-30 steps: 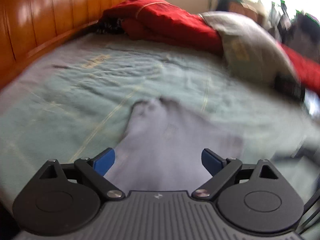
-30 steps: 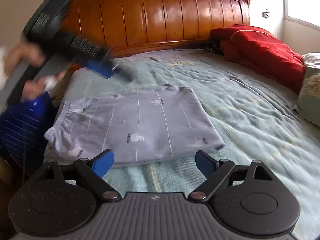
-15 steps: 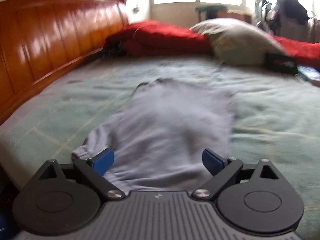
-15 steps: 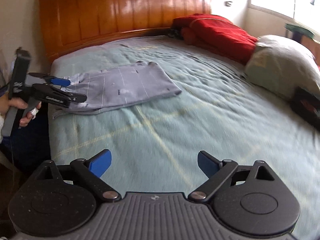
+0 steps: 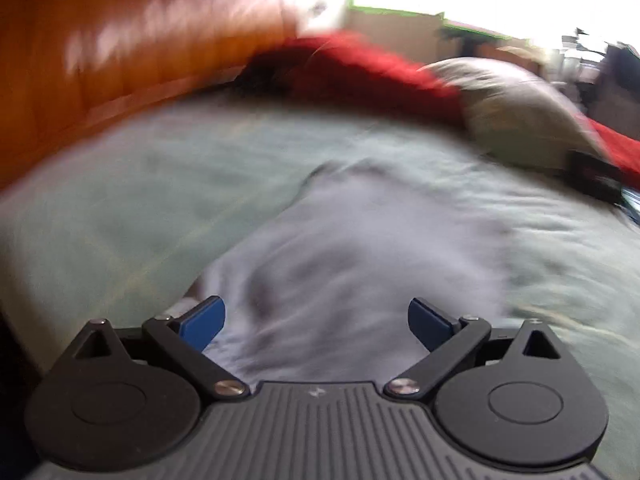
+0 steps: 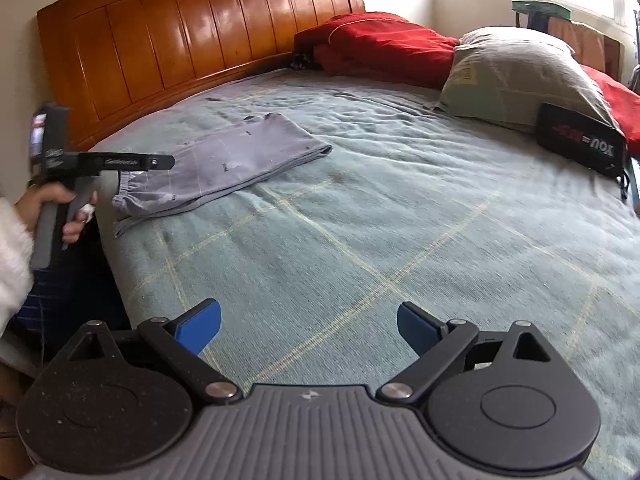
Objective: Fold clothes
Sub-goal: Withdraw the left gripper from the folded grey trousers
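I count one folded grey pinstriped pair of trousers [image 6: 224, 164] on the teal bedspread [image 6: 360, 240], right ahead of my wide-open, empty left gripper [image 5: 316, 320]; right gripper [image 6: 308, 326] too, well off.

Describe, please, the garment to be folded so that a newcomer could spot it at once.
Start at the wooden headboard and drop to the green bedspread. Near the bed's corner closest to the left gripper lie the trousers, flat and already doubled over. They are pale grey-lilac with thin stripes, unlike the red blanket and pillow farther off.
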